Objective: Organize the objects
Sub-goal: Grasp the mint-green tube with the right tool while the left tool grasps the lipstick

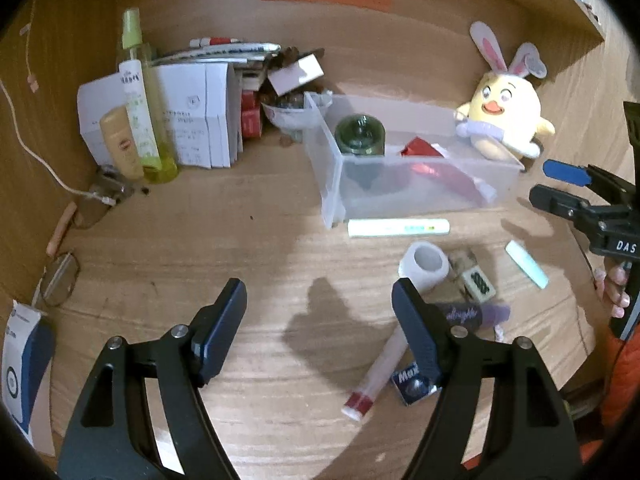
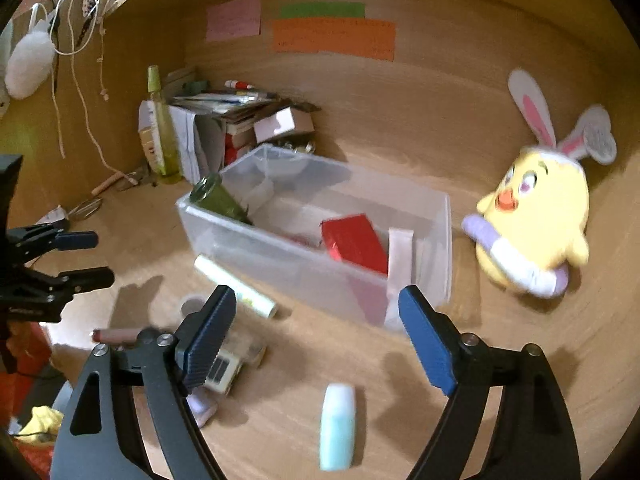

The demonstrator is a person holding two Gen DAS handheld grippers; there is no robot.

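A clear plastic bin [image 1: 332, 168] [image 2: 280, 256] stands on the wooden desk, holding a green jar [image 1: 360, 134] [image 2: 218, 200] and a red pack [image 1: 420, 148] [image 2: 354, 242]. In front of it lie a white-green tube [image 1: 398, 227] [image 2: 236, 288], a white tape roll [image 1: 426, 266], a small patterned block [image 1: 478, 284] [image 2: 222, 372], a purple item [image 1: 476, 314], a red-capped white tube [image 1: 380, 372] and a mint tube [image 1: 526, 264] [image 2: 338, 426]. My left gripper [image 1: 320, 320] [image 2: 86, 256] hovers open over bare desk, left of the clutter. My right gripper [image 2: 320, 336] [image 1: 556, 186] is open and empty, above the mint tube.
A yellow bunny-eared plush [image 1: 504, 120] [image 2: 536, 220] sits right of the bin. At the back left are a green spray bottle [image 1: 136, 96], white boxes [image 1: 192, 120] and stacked papers. Glasses [image 1: 60, 280] and a cable lie at the left. Sticky notes [image 2: 332, 38] hang on the back wall.
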